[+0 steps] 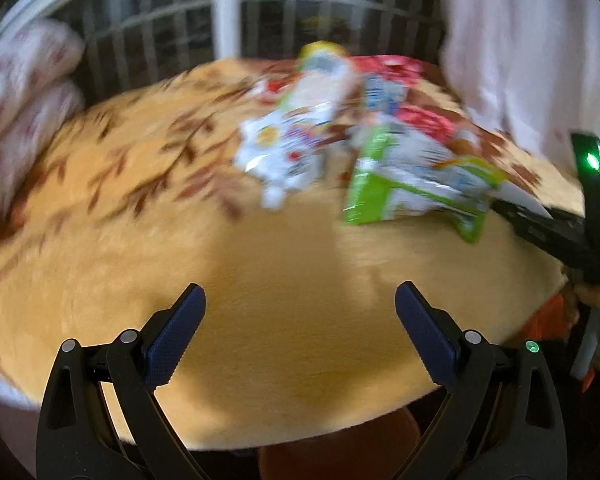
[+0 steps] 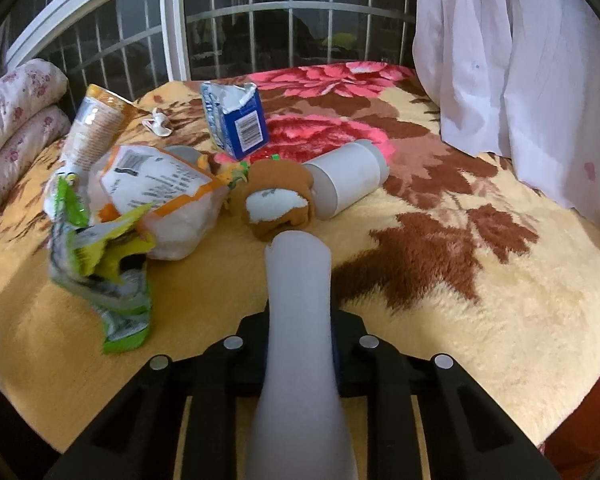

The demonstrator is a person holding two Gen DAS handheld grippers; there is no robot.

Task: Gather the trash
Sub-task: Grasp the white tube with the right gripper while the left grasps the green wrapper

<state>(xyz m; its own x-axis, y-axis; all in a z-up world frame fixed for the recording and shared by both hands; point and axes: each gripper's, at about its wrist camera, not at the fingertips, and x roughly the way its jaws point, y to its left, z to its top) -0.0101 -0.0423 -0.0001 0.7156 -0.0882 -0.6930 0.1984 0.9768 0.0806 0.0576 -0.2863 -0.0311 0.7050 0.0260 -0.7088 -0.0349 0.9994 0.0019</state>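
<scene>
Right gripper (image 2: pixel 300 320) clamped on white bag (image 2: pixel 300 360); left gripper (image 1: pixel 300 336) apart, empty. Trash uncollected on bed (image 2: pixel 480 320): green wrapper (image 2: pixel 112 280), blue carton (image 2: pixel 236 120), white cylinder (image 2: pixel 348 180)

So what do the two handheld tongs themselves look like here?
Left tongs: black plastic arms with triangular cut-outs, silver rivets, ribbed dark-blue pads, a small green light. Right tongs: the same black arms and silver rivets, blue barely showing. No sleeves or cables visible.
</scene>
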